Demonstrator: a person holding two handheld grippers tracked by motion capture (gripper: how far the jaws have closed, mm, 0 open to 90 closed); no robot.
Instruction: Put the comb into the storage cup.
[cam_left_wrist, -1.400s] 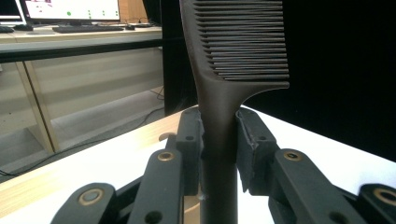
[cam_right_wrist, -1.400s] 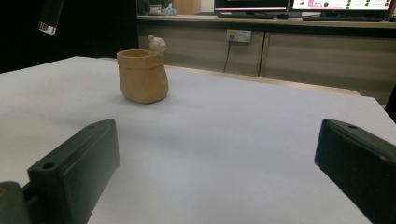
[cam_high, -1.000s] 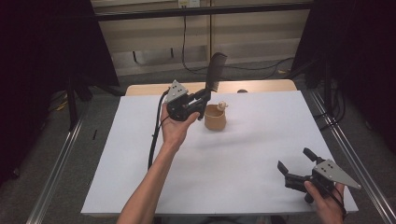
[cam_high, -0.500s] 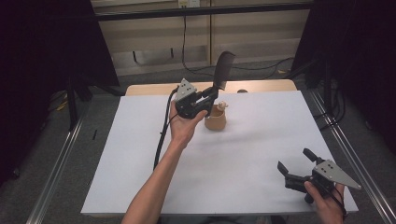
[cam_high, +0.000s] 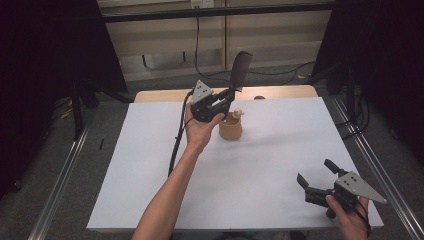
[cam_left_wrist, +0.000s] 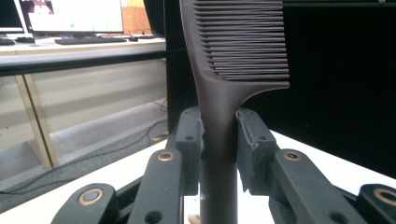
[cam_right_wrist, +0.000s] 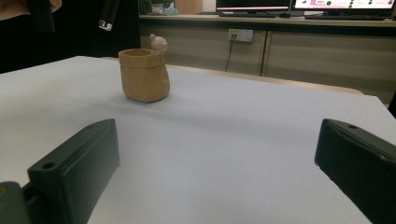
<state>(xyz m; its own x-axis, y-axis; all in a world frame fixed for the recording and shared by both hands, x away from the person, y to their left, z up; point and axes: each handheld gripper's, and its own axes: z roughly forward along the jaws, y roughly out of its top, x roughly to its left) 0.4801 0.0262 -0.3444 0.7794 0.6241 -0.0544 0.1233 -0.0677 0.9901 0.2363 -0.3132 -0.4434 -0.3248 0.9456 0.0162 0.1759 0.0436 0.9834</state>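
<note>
Left gripper (cam_high: 224, 97) raised above the far middle of the white table (cam_high: 150, 165), jaws clamped on the handle of a dark comb (cam_high: 240, 70), teeth end upward, comb leaning slightly right in the high view; from the left gripper view, handle pinched between both pads (cam_left_wrist: 252, 149), teeth (cam_left_wrist: 247, 42) pointing right. Just below and beside, a small tan pot (cam_high: 230, 128) standing upright on the table, a pale little figure (cam_right_wrist: 159, 44) at its rim. Right gripper (cam_high: 314, 181) low near the front right corner, jaws spread wide, holding nothing, well apart from the pot
</note>
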